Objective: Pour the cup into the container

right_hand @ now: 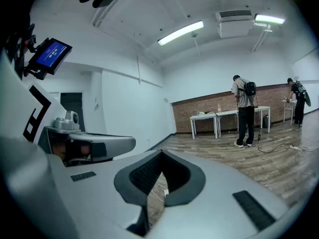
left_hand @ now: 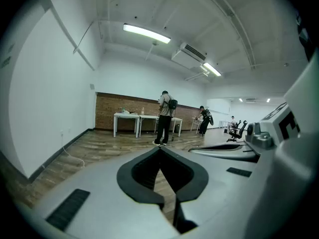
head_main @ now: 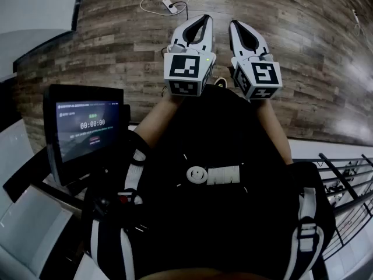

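No cup or container shows in any view. In the head view my left gripper point(head_main: 204, 18) and my right gripper point(head_main: 234, 24) are held out side by side in front of the person's body, over a wooden floor point(head_main: 303, 51). Both point away from the body. In the left gripper view the left gripper point(left_hand: 160, 148) has its jaws closed tip to tip with nothing between them. The right gripper point(right_hand: 160, 153) in its own view is shut the same way and also holds nothing. Both gripper views look across a large room.
A small screen point(head_main: 84, 127) on a mount sits at the person's left. A power strip with a cable point(head_main: 169, 4) lies on the floor ahead. A railing point(head_main: 344, 179) runs at the right. White tables point(left_hand: 134, 117) stand by a far brick wall, with a standing person point(left_hand: 164, 118) near them.
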Demonstrator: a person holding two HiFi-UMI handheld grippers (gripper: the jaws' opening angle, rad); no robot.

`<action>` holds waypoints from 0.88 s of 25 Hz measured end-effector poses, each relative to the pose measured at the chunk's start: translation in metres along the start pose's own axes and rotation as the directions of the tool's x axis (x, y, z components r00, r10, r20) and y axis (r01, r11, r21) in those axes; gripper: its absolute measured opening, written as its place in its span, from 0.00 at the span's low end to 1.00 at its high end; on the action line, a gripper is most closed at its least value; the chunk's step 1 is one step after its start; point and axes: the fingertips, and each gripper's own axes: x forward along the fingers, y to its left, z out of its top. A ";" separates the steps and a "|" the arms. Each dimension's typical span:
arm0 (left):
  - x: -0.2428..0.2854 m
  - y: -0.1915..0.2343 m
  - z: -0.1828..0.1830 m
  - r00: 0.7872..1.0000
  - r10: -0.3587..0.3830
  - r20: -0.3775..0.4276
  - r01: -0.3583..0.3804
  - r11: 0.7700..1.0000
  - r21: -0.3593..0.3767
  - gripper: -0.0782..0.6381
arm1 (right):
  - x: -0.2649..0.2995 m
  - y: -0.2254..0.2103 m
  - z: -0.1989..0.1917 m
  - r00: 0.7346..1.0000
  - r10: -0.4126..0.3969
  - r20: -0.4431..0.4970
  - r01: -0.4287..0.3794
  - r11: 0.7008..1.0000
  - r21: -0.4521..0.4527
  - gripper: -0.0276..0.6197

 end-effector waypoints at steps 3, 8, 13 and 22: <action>-0.005 0.010 0.000 1.000 0.029 0.005 -0.029 1.000 0.005 0.10 | 0.005 0.003 -0.005 1.000 0.010 0.000 -0.010 1.000 0.015 0.03; -0.011 0.020 0.004 0.998 0.056 0.013 -0.056 0.998 -0.001 0.10 | 0.000 -0.003 0.000 0.999 -0.003 0.032 0.002 0.999 0.045 0.03; -0.011 0.022 0.005 0.998 0.060 0.010 -0.060 0.998 -0.011 0.10 | -0.006 -0.014 0.000 0.999 -0.025 0.029 0.024 0.998 0.057 0.03; -0.032 0.058 -0.009 0.999 0.049 0.016 -0.049 0.999 0.004 0.10 | 0.005 0.016 -0.004 0.998 -0.051 0.022 0.050 0.998 0.027 0.03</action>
